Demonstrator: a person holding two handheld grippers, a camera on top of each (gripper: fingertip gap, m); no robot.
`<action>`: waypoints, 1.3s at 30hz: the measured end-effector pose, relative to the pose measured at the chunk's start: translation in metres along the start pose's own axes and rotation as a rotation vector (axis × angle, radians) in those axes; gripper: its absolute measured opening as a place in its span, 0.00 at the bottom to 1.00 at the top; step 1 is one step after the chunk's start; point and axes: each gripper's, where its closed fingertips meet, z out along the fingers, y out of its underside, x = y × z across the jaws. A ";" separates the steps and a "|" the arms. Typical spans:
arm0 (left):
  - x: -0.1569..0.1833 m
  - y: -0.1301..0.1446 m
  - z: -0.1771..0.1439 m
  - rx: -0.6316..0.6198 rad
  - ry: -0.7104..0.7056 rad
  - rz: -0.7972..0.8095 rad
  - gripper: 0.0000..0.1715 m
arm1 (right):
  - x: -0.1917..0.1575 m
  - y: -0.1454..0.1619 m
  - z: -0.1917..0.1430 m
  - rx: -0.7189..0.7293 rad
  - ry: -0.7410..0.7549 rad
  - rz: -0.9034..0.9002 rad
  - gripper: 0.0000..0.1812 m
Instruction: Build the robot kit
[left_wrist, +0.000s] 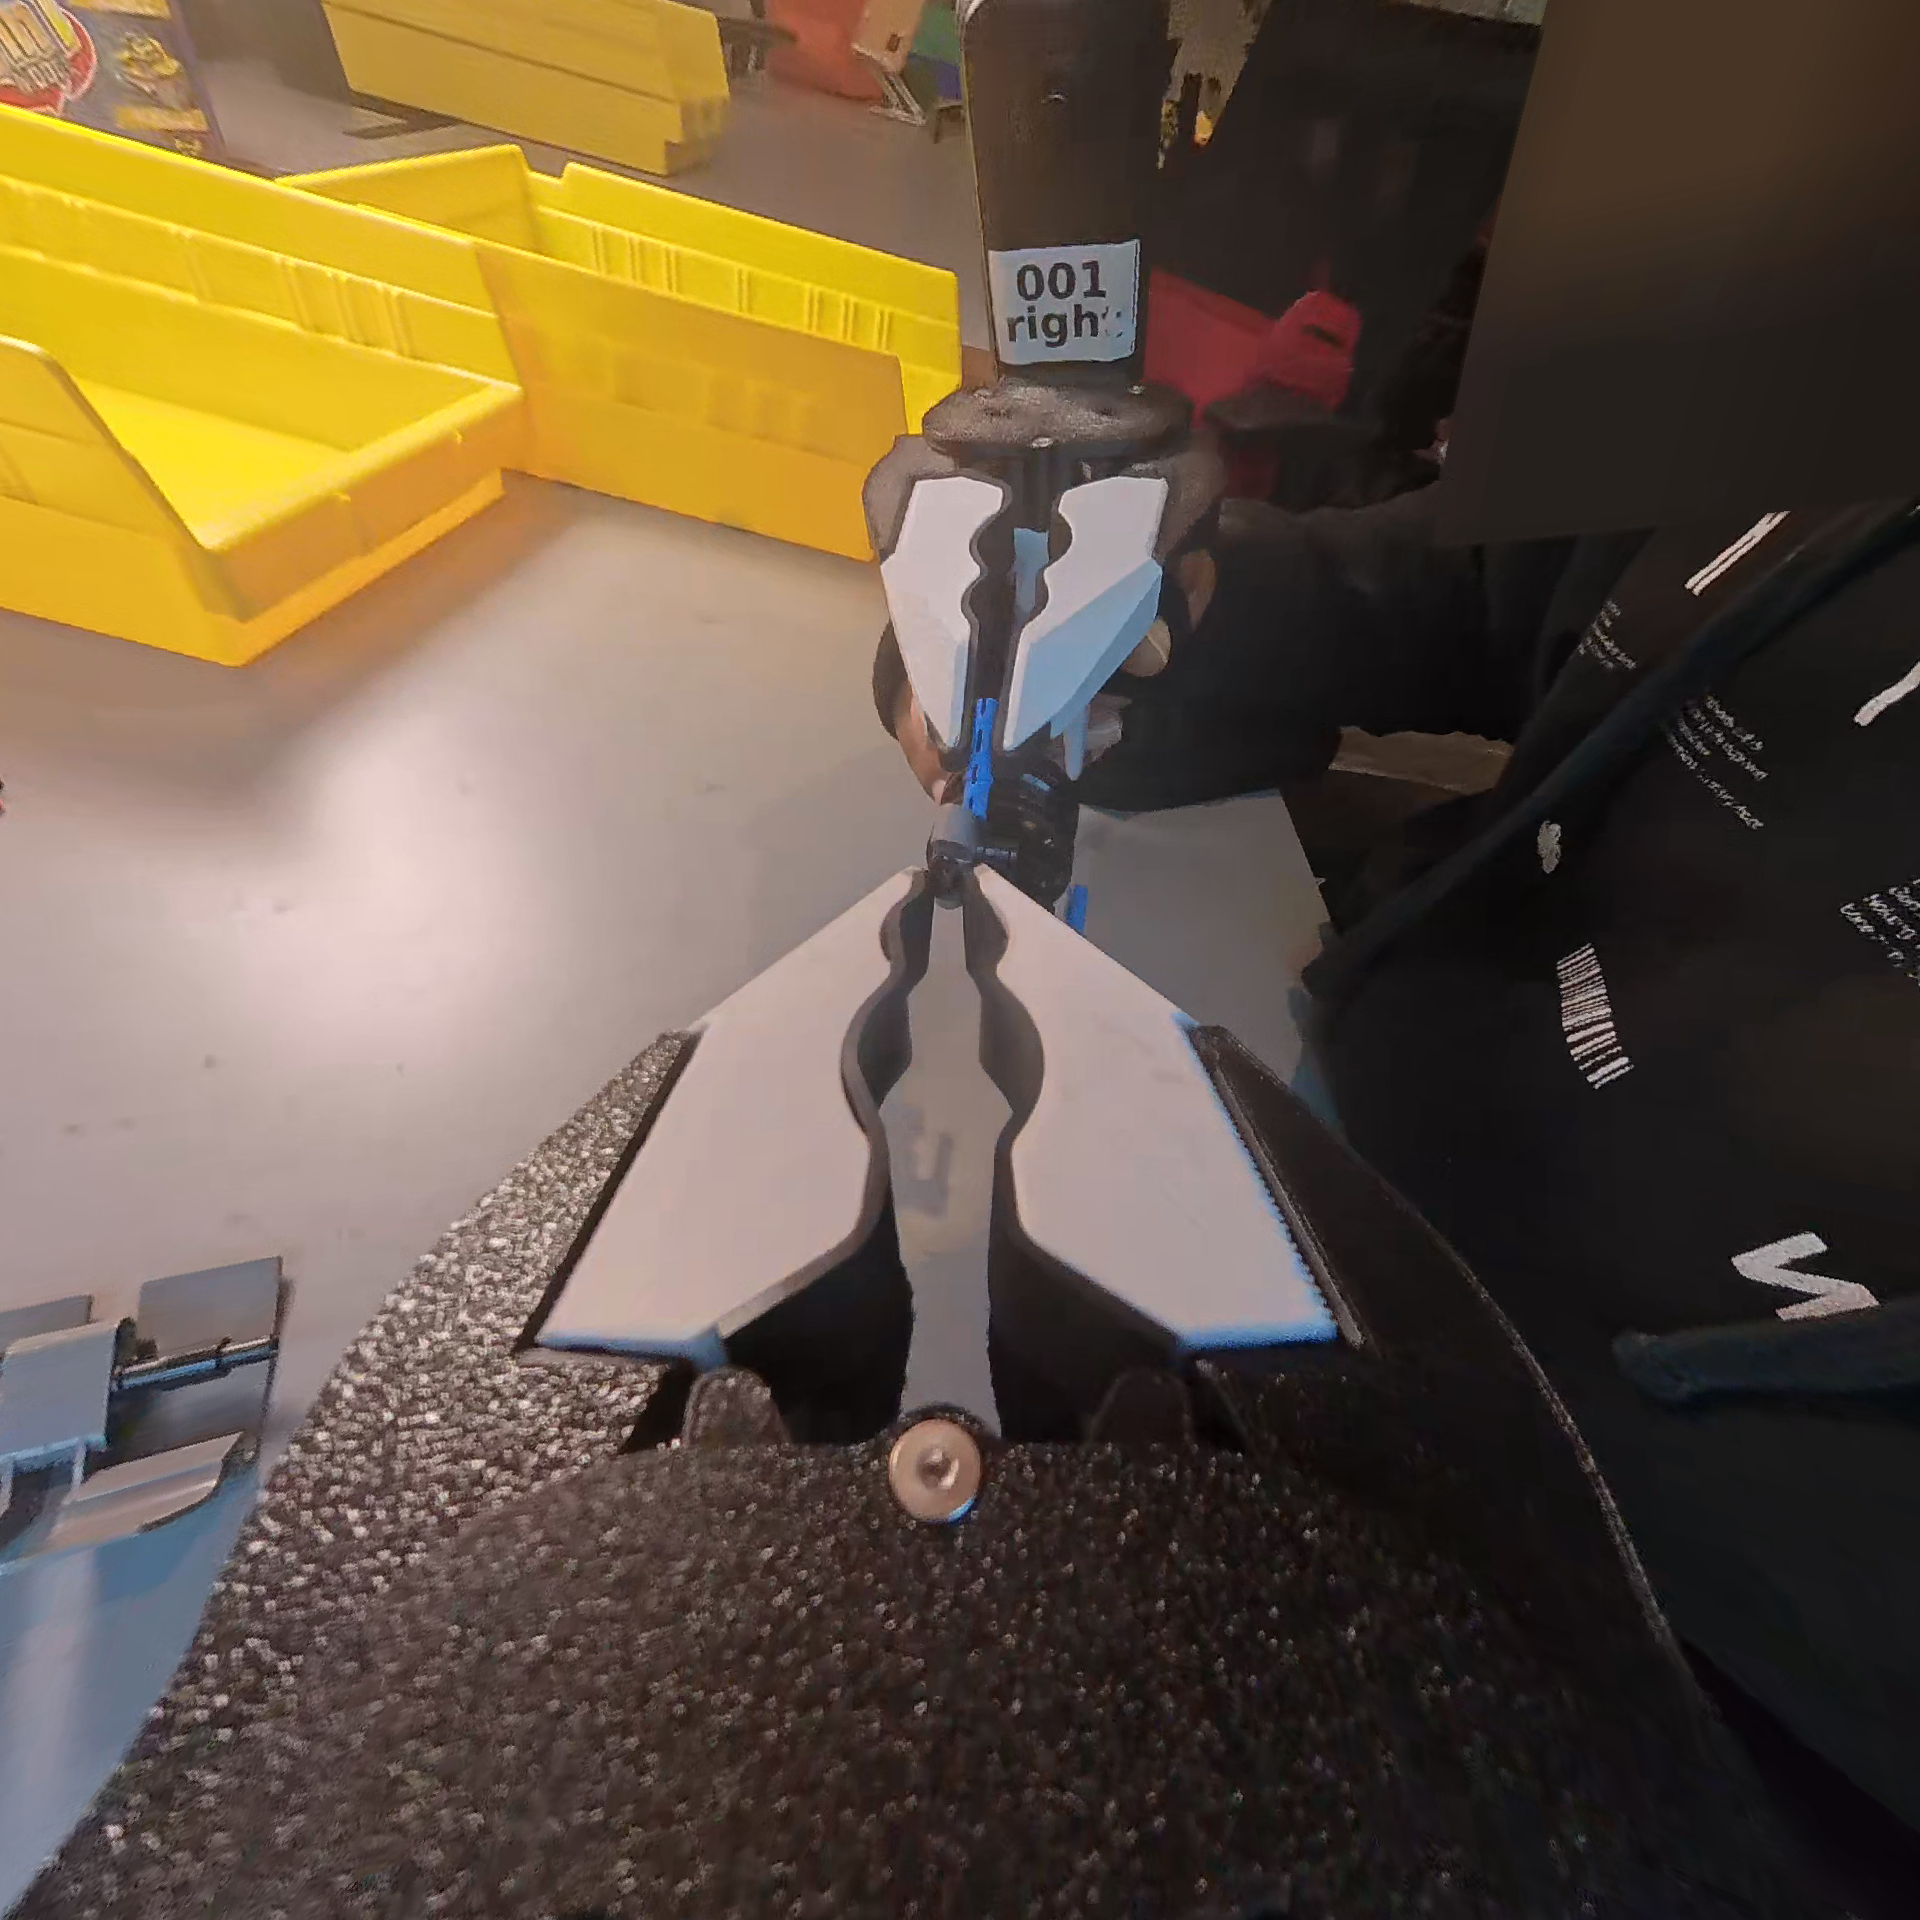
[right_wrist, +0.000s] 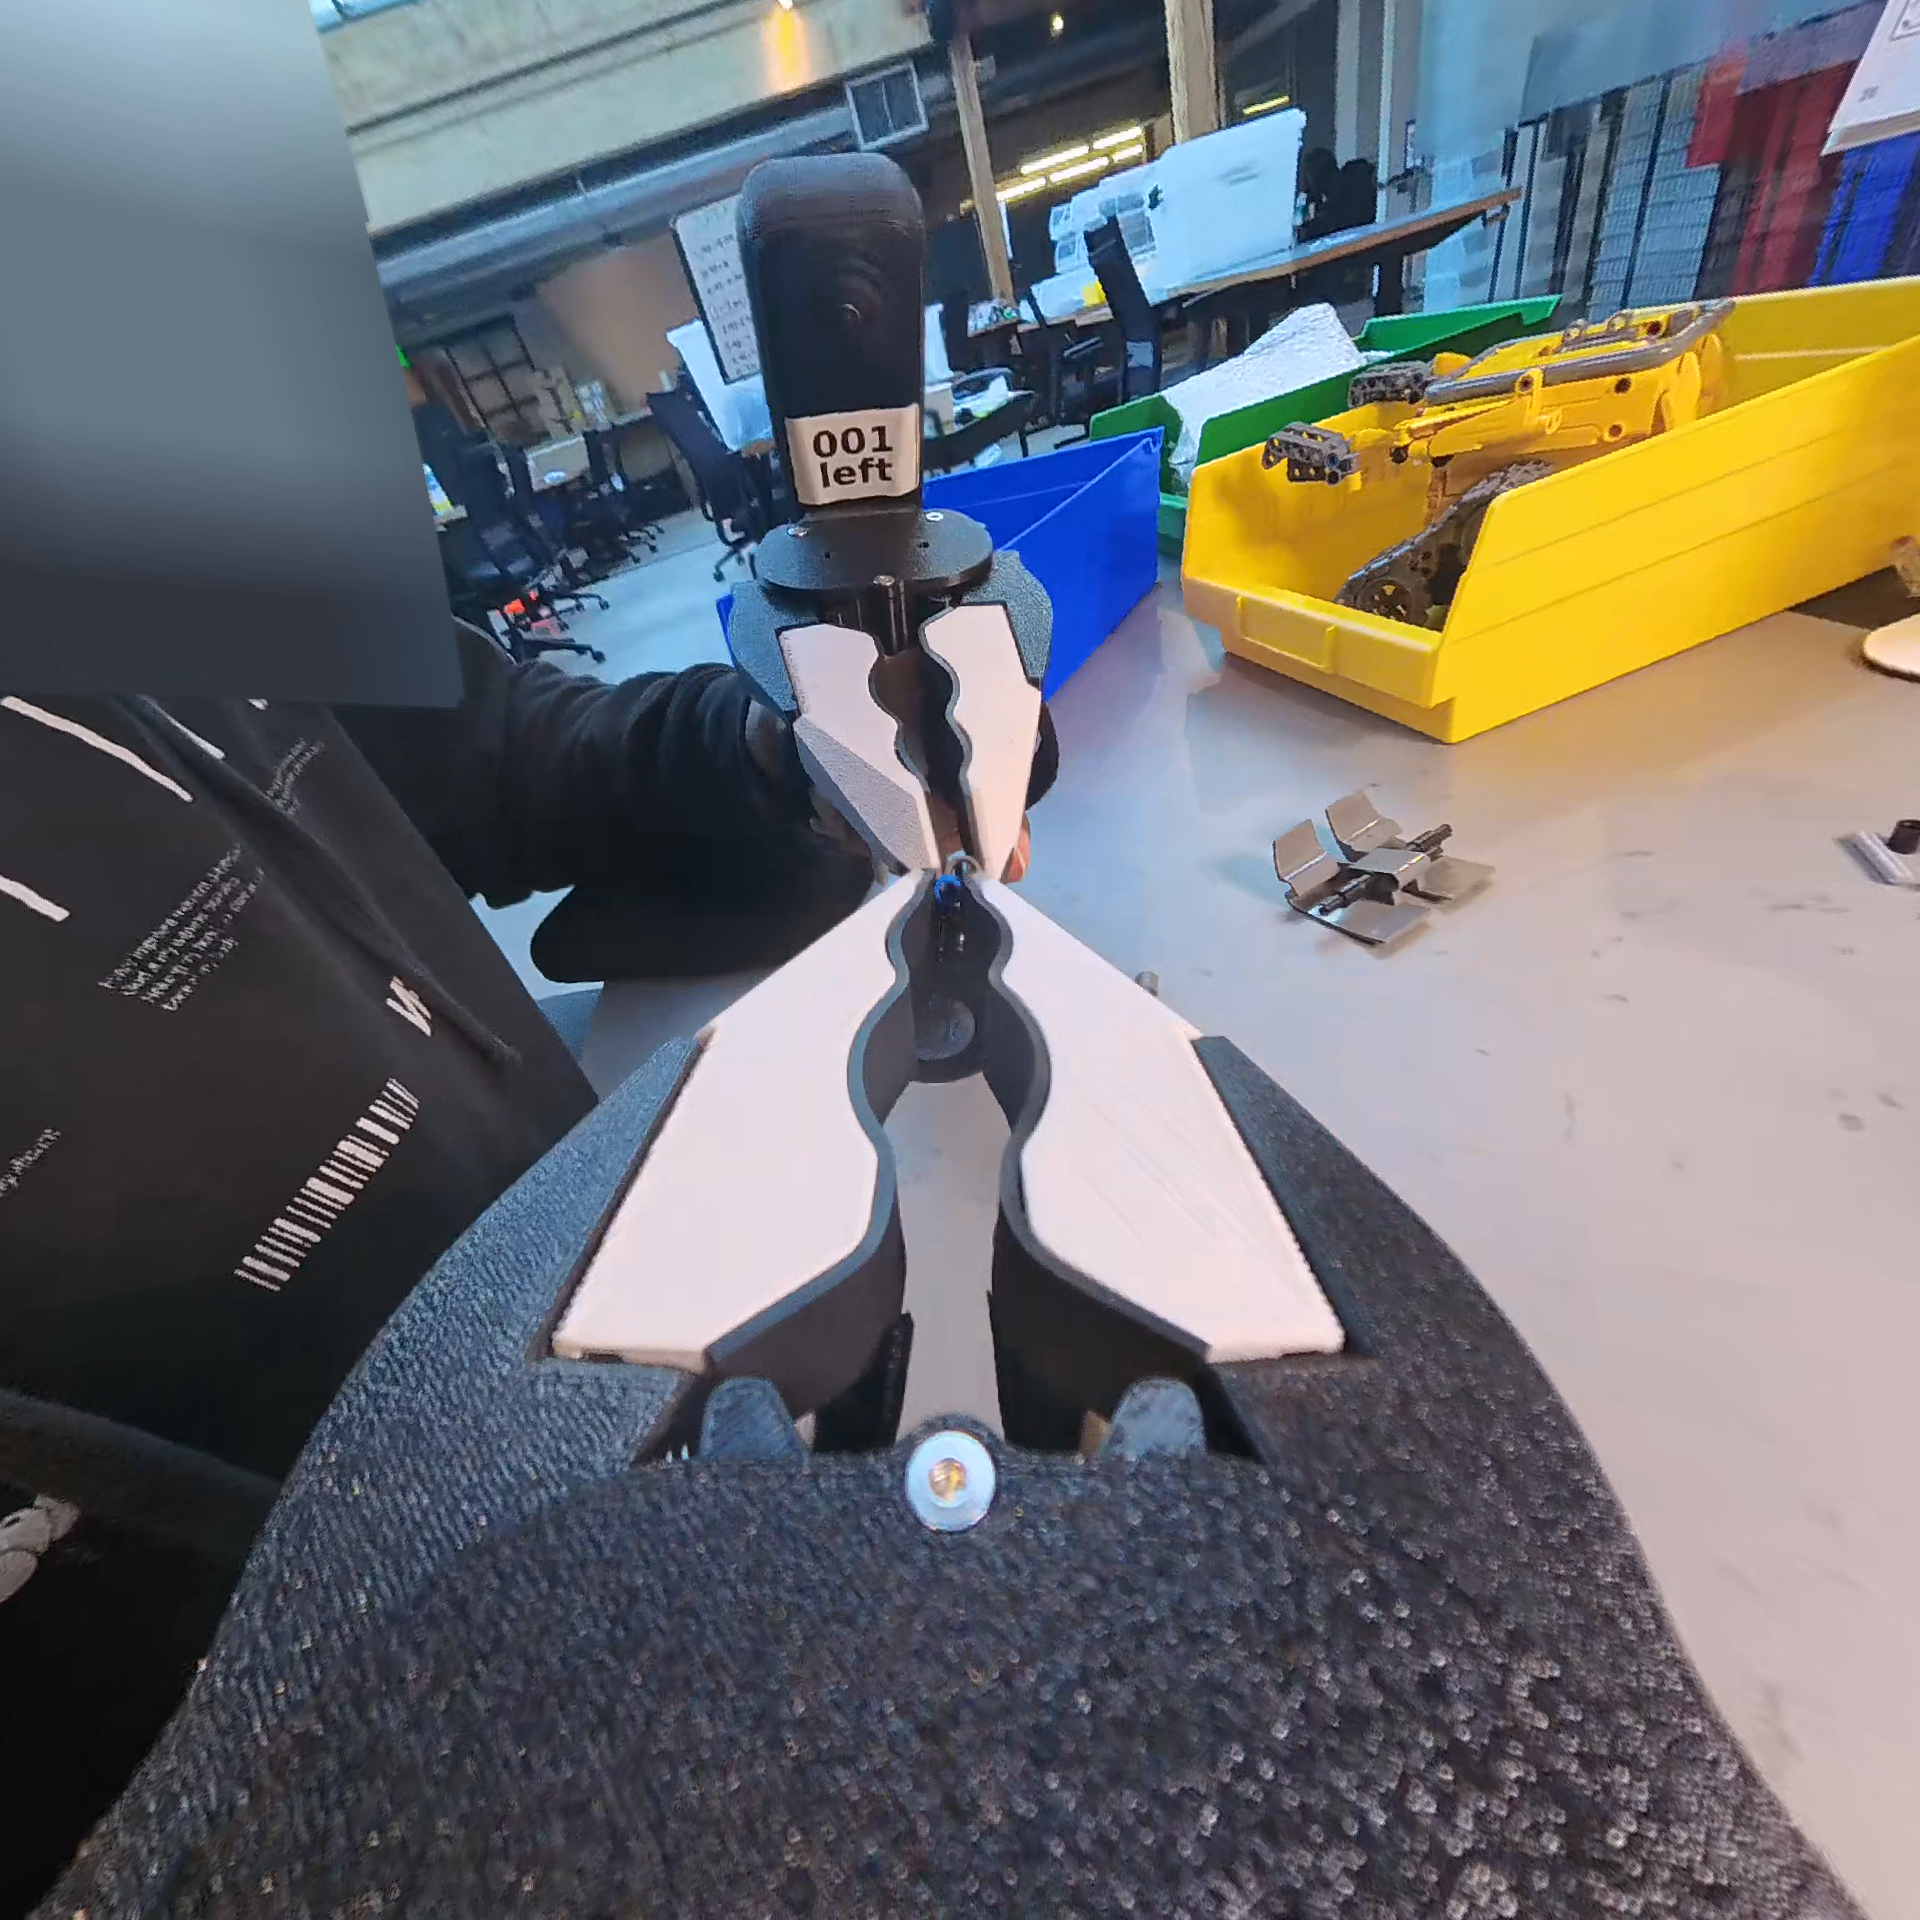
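Two hand-held grippers are seen tip to tip above a grey table (right_wrist: 1558, 1039), each pointed at the other; between them a small black and blue toy assembly (left_wrist: 982, 800) of building-brick parts is held in the air near the table's edge.

In the left wrist view, the left gripper (left_wrist: 948, 883) is clenched on a small black pin end of the assembly, its pale fingers (left_wrist: 790, 1091) nearly meeting at the tips; the right gripper (left_wrist: 977, 727) is seen at 12 o'clock, clamped on the blue strip of the same assembly, with a round black part hanging just under it; a gloved hand (left_wrist: 1226, 686) is wrapped around it at 2 o'clock.

In the right wrist view, the right gripper (right_wrist: 951, 894) is closed on the assembly, whose black body lies in the gap between the fingers; the left gripper (right_wrist: 961, 842) is met at 12 o'clock.

A person's black printed sweatshirt (right_wrist: 208, 1039) fills the 9 o'clock side; at 2 o'clock a yellow bin (right_wrist: 1558, 582) is seen holding a yellow tracked toy vehicle (right_wrist: 1507, 416); a blue bin (right_wrist: 1081, 520) and a green bin (right_wrist: 1455, 322) stand behind it; a grey winged part (right_wrist: 1371, 868) lies on the table at 3 o'clock, well apart from the grippers; empty yellow bins (left_wrist: 312, 416) are seen at 10 o'clock in the left wrist view.
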 end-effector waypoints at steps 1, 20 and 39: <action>0.000 0.000 0.000 -0.002 -0.010 0.009 0.03 | 0.001 -0.001 0.000 0.007 0.007 0.003 0.03; -0.012 0.020 0.005 -0.183 -0.224 0.160 0.02 | 0.011 0.022 0.007 -0.265 0.107 -0.131 0.02; -0.007 0.041 0.006 -0.221 -0.084 -0.061 0.02 | 0.011 0.043 0.020 -0.398 0.035 -0.078 0.02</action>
